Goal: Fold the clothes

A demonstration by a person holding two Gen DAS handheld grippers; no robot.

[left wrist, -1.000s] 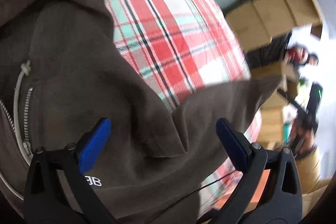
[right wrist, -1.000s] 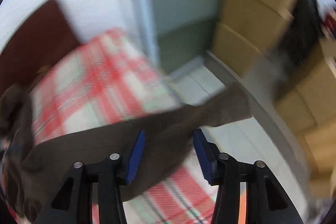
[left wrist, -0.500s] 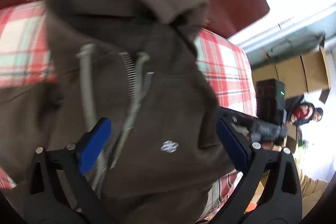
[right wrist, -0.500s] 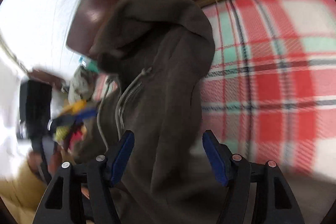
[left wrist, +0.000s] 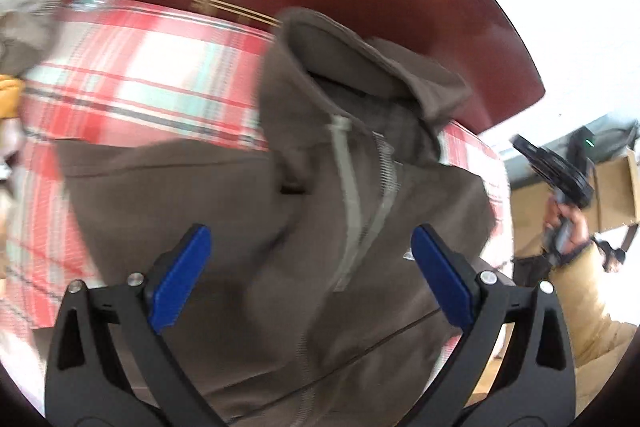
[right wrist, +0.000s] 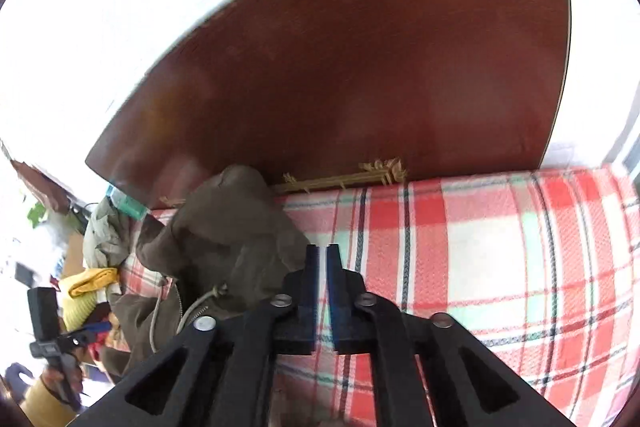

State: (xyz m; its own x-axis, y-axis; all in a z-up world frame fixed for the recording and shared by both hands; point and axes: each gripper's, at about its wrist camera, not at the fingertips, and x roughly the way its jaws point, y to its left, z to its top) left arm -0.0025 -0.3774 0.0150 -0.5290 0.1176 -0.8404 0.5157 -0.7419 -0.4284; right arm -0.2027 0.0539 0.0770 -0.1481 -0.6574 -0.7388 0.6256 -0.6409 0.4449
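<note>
Hoodie (left wrist: 320,211) beneath spread left tongs (left wrist: 310,269), left of right tongs (right wrist: 322,259)

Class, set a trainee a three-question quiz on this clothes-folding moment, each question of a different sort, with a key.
1. True or false: the left gripper is open above the brown hoodie.
2. The right gripper is: A wide open, B nearly shut with nothing between its fingers, C clamped on a sleeve.
3. What pattern is the blanket under the hoodie?

Key: 1 true; 2 B; 3 red, white and green plaid.
</note>
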